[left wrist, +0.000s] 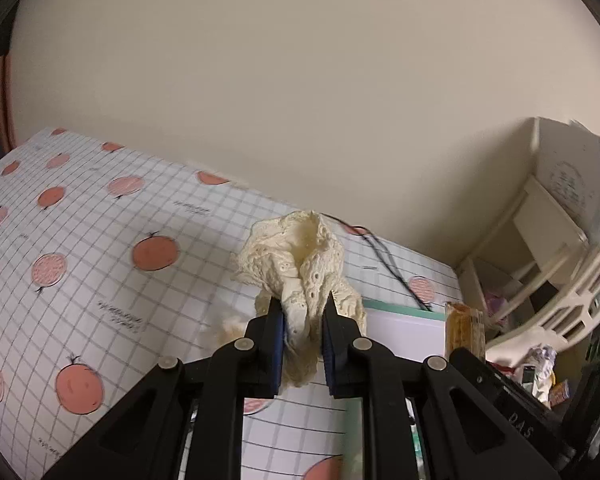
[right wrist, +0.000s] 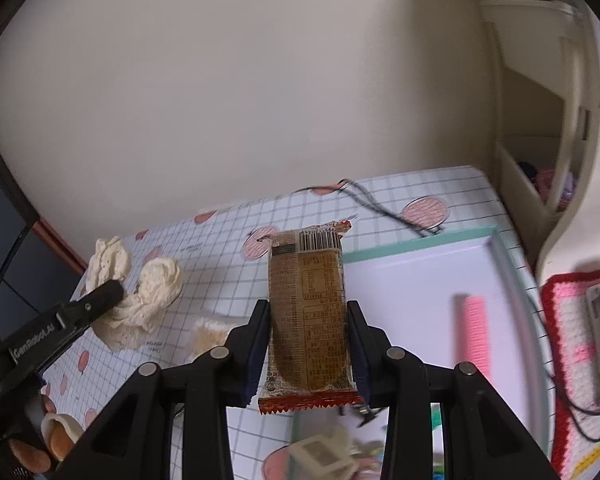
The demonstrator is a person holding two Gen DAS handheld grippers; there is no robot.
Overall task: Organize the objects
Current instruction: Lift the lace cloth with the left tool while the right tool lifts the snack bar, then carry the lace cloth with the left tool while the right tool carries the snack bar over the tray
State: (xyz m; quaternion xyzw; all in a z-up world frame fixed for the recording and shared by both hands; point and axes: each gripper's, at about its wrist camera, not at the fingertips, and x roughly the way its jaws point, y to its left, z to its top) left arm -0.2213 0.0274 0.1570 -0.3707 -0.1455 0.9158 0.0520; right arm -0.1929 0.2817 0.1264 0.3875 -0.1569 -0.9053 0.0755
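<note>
A cream lace scrunchie (left wrist: 300,272) is pinched between the blue pads of my left gripper (left wrist: 302,316), lifted above the grid-and-peach tablecloth (left wrist: 100,248). In the right wrist view the same scrunchie (right wrist: 136,292) hangs at the left from the left gripper (right wrist: 114,290). My right gripper (right wrist: 308,312) is shut on a brown snack packet (right wrist: 308,312) with a barcode on top and red crimped ends, held upright above the table. The packet (left wrist: 464,330) also shows at the right of the left wrist view.
A lilac tray with a mint rim (right wrist: 416,248) lies right of the packet, with a pink comb (right wrist: 474,328) in it. A black cord (right wrist: 384,210) lies near the wall. A cream shelf unit (right wrist: 540,152) stands at the right, a pink crocheted mat (right wrist: 572,344) below it. Another pale fluffy piece (right wrist: 212,334) rests on the cloth.
</note>
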